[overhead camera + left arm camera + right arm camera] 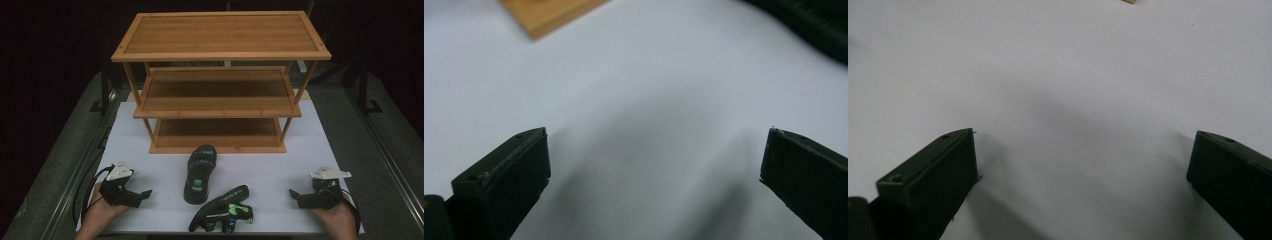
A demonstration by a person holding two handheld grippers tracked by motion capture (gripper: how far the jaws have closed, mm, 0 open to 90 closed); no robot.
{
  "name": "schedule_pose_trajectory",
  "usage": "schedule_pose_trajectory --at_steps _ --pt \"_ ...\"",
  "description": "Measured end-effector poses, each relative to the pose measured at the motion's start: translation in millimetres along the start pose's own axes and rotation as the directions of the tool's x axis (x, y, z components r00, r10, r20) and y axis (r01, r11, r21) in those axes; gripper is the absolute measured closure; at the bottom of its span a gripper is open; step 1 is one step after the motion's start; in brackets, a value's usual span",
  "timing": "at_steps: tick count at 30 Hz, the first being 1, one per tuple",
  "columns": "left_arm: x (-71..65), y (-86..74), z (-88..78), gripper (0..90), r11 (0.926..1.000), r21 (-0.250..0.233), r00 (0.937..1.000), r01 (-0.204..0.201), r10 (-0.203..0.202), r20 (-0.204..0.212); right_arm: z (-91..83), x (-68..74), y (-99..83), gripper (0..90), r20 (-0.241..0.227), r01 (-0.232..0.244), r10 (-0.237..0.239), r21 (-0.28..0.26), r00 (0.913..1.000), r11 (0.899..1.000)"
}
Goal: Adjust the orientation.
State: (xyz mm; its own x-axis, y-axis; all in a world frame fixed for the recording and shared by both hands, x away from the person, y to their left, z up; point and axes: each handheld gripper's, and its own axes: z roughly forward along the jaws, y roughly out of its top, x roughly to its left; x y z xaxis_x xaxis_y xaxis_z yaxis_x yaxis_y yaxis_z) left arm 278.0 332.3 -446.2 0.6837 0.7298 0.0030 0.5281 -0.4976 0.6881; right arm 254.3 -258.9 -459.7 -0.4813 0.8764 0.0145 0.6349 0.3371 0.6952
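Observation:
Two black sandals with green markings lie on the white mat (280,175). One sandal (199,173) rests sole-down in front of the shelf, pointing away from me. The other sandal (222,210) lies tilted near the front edge. My left gripper (144,194) sits low at the front left, pointing right toward the sandals. In the left gripper view its jaws (656,155) stand wide apart over bare mat, and a sandal's dark edge (809,25) shows at top right. My right gripper (294,194) rests at the front right with its jaws (1083,157) open and nothing between them.
A three-tier bamboo shelf (220,50) stands at the back of the mat, all its boards bare. Its bottom corner (549,15) shows in the left gripper view. Dark frame rails run along both sides of the table.

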Motion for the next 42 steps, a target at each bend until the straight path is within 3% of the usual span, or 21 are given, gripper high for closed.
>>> schedule_pose_trajectory --at_steps 13,17,22,25,26,27,28,31,32,33,34,35,36,37,38,39,40,41,42 --pt "1.7 -5.2 3.2 0.0 1.0 -0.004 1.0 -0.002 0.002 -0.007 -1.5 0.0 2.8 2.6 -0.003 -0.002 0.002 0.014 1.0 1.0" --pt "1.6 -5.5 3.2 0.0 1.0 -0.005 1.0 -0.004 0.003 -0.008 -8.2 1.7 10.2 9.4 -0.032 0.016 -0.017 -0.021 0.9993 1.0" --pt "1.6 -5.5 3.2 0.0 1.0 -0.006 1.0 -0.003 0.003 -0.009 -7.5 6.2 15.9 10.1 -0.084 0.026 -0.028 -0.029 0.9961 0.999" --pt "1.6 -5.6 3.3 0.0 1.0 -0.006 1.0 -0.003 0.003 -0.008 -8.7 9.7 21.9 13.8 -0.125 0.043 -0.048 -0.044 0.991 0.998" --pt "1.6 -5.6 3.3 0.0 1.0 -0.006 1.0 -0.003 0.003 -0.008 -9.7 12.5 26.8 13.8 -0.161 0.053 -0.062 -0.061 0.985 0.997" --pt "1.6 -5.6 3.3 0.0 1.0 -0.006 1.0 -0.003 0.003 -0.008 -9.7 12.5 26.8 13.8 -0.161 0.053 -0.062 -0.061 0.985 0.997" --pt "1.6 -5.6 3.2 0.0 1.0 -0.006 1.0 -0.003 0.003 -0.008 -9.7 15.0 32.1 15.0 -0.193 0.07 -0.083 -0.072 0.9776 0.995" --pt "1.6 -5.6 3.3 0.0 1.0 -0.006 1.0 -0.003 0.003 -0.008 -9.9 19.3 37.5 15.9 -0.22 0.082 -0.097 -0.075 0.9706 0.994" --pt "1.6 -5.6 3.3 0.0 1.0 -0.006 1.0 -0.003 0.003 -0.008 -9.9 24.0 43.8 18.2 -0.258 0.097 -0.116 -0.085 0.9592 0.992" --pt "1.6 -5.6 3.3 0.0 1.0 -0.006 1.0 -0.003 0.003 -0.008 -9.9 24.0 43.8 18.2 -0.258 0.097 -0.116 -0.085 0.9592 0.992" --pt "1.7 -5.6 3.3 0.0 1.0 -0.006 1.0 -0.002 0.002 -0.008 -10.2 25.9 46.3 21.0 -0.279 0.105 -0.126 -0.09 0.9518 0.99" --pt "1.7 -5.6 3.3 0.0 1.0 -0.006 1.0 -0.002 0.002 -0.007 -10.8 29.9 50.4 21.3 -0.312 0.121 -0.146 -0.099 0.9389 0.988" --pt "1.7 -5.6 3.3 0.0 1.0 -0.006 1.0 -0.002 0.002 -0.008 -11.2 37.1 58.0 22.9 -0.347 0.149 -0.178 -0.11 0.9207 0.983" --pt "1.7 -5.6 3.3 0.0 1.0 -0.006 1.0 -0.002 0.002 -0.008 -11.2 37.1 58.0 22.9 -0.347 0.149 -0.178 -0.11 0.9207 0.983" --pt "1.7 -5.6 3.3 0.0 1.0 -0.006 1.0 -0.002 0.001 -0.008 -11.5 45.1 65.8 23.9 -0.376 0.175 -0.211 -0.127 0.9024 0.976" --pt "1.7 -5.6 3.3 0.0 1.0 -0.006 1.0 -0.002 0.001 -0.008 -11.5 45.1 65.8 23.9 -0.376 0.175 -0.211 -0.127 0.9024 0.976" --pt "1.7 -5.6 3.3 0.0 1.0 -0.006 1.0 -0.002 0.002 -0.008 -12.0 52.7 73.3 27.1 -0.409 0.202 -0.243 -0.141 0.8796 0.969" --pt "1.7 -5.6 3.3 0.0 1.0 -0.006 1.0 -0.002 0.002 -0.008 -12.0 52.7 73.3 27.1 -0.409 0.202 -0.243 -0.141 0.8796 0.969" --pt "1.7 -5.6 3.3 0.0 1.0 -0.006 1.0 -0.002 0.002 -0.008 -12.1 60.2 80.0 29.0 -0.429 0.226 -0.27 -0.151 0.8622 0.962"
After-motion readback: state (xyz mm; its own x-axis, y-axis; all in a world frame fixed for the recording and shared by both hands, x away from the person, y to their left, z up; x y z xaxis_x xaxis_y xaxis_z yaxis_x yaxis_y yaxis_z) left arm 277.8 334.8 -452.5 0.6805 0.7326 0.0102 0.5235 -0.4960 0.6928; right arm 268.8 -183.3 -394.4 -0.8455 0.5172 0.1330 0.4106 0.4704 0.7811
